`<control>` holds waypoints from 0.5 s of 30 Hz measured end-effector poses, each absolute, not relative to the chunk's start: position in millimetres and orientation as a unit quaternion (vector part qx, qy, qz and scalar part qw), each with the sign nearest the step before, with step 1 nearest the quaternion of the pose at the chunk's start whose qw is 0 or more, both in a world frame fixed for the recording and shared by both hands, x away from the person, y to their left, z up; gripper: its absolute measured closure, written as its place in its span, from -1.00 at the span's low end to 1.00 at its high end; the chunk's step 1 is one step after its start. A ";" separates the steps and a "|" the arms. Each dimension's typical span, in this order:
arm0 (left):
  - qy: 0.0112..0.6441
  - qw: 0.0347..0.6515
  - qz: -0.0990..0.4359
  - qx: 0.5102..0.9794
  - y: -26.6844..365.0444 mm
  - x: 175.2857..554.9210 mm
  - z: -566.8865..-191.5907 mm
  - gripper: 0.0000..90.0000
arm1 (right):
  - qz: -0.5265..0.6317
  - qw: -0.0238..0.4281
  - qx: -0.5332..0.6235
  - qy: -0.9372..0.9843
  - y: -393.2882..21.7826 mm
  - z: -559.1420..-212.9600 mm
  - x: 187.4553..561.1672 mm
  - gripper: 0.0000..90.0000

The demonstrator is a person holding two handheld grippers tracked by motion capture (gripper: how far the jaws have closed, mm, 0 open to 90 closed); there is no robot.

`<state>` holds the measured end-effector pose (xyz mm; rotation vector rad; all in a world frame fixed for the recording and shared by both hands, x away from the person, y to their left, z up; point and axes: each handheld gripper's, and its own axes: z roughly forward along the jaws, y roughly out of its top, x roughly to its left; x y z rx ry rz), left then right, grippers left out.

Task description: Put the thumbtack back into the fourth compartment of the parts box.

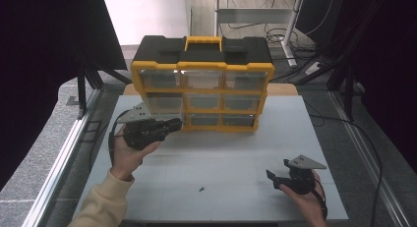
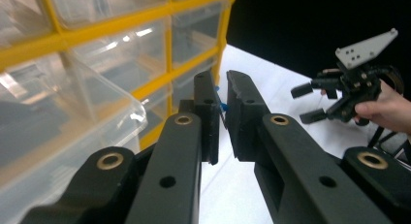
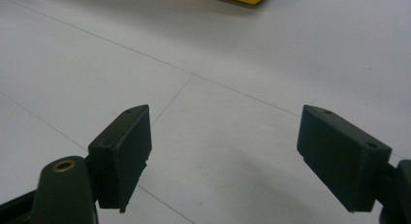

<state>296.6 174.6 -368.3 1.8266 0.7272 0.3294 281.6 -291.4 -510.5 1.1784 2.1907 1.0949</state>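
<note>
The plastic drawer organizer (image 1: 202, 84) has a black top, a yellow handle and yellow frame, with clear see-through drawers (image 2: 63, 112). Both claws, left (image 1: 174, 124) and right (image 1: 274, 179), are black with brass-coloured pins, and each carries a pale grey three-cornered plate; a bit of blue shows between the left claw's jaws. The worktop (image 1: 221, 158) is plain light grey with thin seam lines, and the person's sleeve (image 1: 101, 202) is cream.

No readable text, labels, brand marks or nos. anywhere. Yellow-and-black drawer organiser (image 1: 201, 84): lid, handle and clear drawer fronts carry no legible lettering, pic too soft to tell if any is moulded in. Grey plates on the grippers show holes only, no markings. Table (image 1: 221, 163) plain.
</note>
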 end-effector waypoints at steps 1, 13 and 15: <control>0.307 0.543 0.142 0.769 175.8 297.6 -366.0 0.84 | 0.394 0.210 0.424 0.788 -291.3 -510.5 281.6 -0.55; 0.337 0.547 0.154 0.751 193.3 325.0 -350.7 0.84 | 0.393 0.209 0.426 0.788 -291.5 -511.0 281.9 -0.55; 0.343 0.543 0.158 0.750 194.6 329.4 -351.0 0.84 | 0.393 0.209 0.426 0.788 -291.8 -511.2 282.1 -0.55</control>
